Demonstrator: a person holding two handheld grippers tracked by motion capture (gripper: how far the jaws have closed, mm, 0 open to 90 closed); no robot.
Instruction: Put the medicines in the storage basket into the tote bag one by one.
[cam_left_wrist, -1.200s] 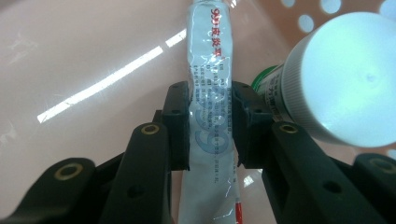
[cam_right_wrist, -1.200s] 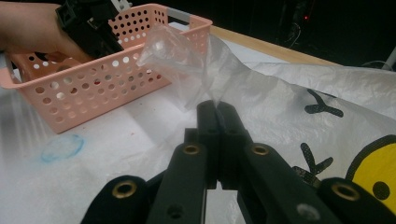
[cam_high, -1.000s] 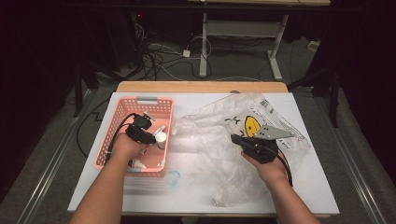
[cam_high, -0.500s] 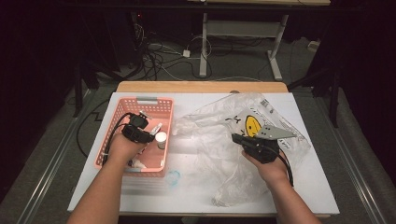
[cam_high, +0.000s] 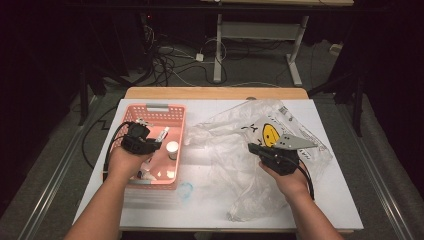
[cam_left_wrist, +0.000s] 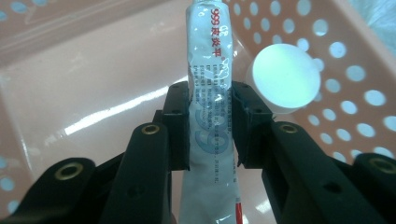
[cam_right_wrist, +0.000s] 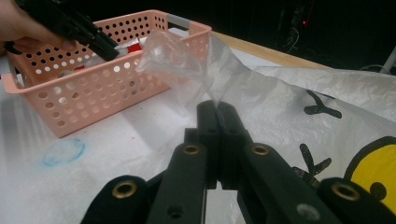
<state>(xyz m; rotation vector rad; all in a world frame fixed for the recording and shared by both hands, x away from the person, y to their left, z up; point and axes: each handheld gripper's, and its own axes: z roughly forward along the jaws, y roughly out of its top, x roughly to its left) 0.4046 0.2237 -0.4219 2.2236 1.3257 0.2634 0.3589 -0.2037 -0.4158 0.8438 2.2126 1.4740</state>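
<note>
My left gripper (cam_left_wrist: 211, 126) is shut on a white tube with "999" printed in red (cam_left_wrist: 209, 93), held upright in the left gripper view above the floor of the pink basket (cam_left_wrist: 84, 84). From the high view, that gripper (cam_high: 151, 143) hangs over the basket (cam_high: 157, 107) with the tube (cam_high: 162, 134) sticking out. My right gripper (cam_right_wrist: 217, 106) is shut on a fold of the clear plastic bag (cam_right_wrist: 280, 93). On the high view the right gripper (cam_high: 254, 148) pinches the bag (cam_high: 230, 135), which bears a yellow smiley (cam_high: 270, 133).
A white round cap (cam_left_wrist: 286, 77) stands in the basket beside the tube, and other small items lie at the near end (cam_high: 150, 174). A blue ring mark (cam_high: 185, 190) is on the white table. The wooden table edge (cam_high: 215, 93) runs along the back.
My left gripper has lifted a little inside the basket with the tube in it. The right gripper and the bag have stayed put.
</note>
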